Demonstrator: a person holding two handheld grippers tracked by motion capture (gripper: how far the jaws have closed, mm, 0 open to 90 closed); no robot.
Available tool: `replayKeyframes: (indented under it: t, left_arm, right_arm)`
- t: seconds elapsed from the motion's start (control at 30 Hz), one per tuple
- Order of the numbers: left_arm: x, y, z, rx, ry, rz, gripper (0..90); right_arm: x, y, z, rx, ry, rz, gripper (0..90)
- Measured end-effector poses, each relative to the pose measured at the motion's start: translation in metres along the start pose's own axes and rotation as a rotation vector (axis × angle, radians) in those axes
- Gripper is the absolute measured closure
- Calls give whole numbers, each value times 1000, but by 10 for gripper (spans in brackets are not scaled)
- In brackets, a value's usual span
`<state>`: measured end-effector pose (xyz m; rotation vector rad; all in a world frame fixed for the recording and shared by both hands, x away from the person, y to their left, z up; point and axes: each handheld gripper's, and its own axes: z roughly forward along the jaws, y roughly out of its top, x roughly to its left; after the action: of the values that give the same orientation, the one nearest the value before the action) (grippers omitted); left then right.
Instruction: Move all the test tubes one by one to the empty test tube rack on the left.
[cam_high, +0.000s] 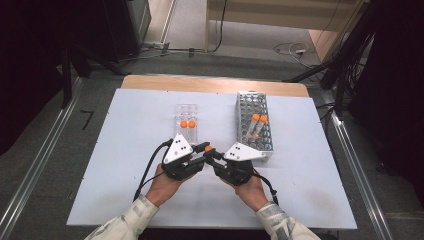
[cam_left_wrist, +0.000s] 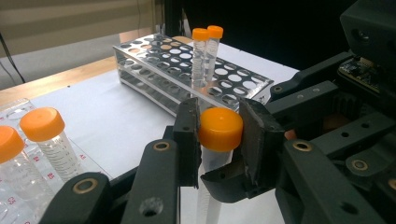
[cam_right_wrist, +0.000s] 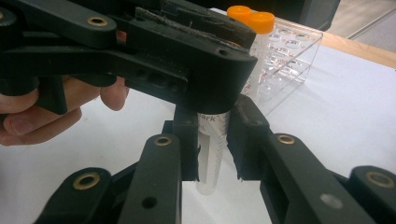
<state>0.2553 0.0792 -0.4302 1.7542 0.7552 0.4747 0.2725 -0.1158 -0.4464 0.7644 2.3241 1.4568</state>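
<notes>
Gripping one tube between them, both grippers meet low over the near middle of the white table (cam_high: 125, 200). The left gripper (cam_left_wrist: 219, 130) is clenched on the tube's orange cap (cam_left_wrist: 221, 129), jaws flat against either side of it, while the right gripper (cam_right_wrist: 212, 149) clamps the clear tube (cam_right_wrist: 211, 154) by its body just below, so the tube stands upright above the tabletop, between the two racks.

Risk first: this looks like a cap twist, and if the right jaws bite too lightly on that smooth plastic wall, the tube could spin with the cap instead of loosening. Pull the two hands apart off-axis and the tube could tilt out of the grip and drop to the table. The two grippers are also crowded jaw against jaw, so a turn of one could knock the other. I can't tell whether the tube holds any liquid, so a spill can't be ruled out.

Further out, on the left, the clear plastic rack (cam_high: 186, 122) holds two orange-capped tubes (cam_high: 187, 124) side by side, both apparently empty. On the right, the metal rack (cam_high: 254, 127) of round holes carries two more capped tubes (cam_high: 258, 125), standing together, the other holes vacant.
</notes>
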Motion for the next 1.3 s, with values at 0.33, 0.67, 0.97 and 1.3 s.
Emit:
replayKeyframes:
  t: [0.33, 0.67, 0.97, 1.3]
  left_arm:
    - [3, 0, -2, -15, 20, -16, 701]
    - [13, 3, -9, -42, 55, -55, 701]
    - [22, 9, -15, -49, 76, -79, 701]
    - [35, 18, -21, -81, 102, -109, 701]
  right_arm:
    - [-7, -1, -3, 4, 8, 7, 540]
    - [-22, -1, -16, 9, -2, 27, 340]
    - [-37, -2, -31, 15, -32, 42, 292]
    - [-46, -6, -41, 9, -69, 67, 289]
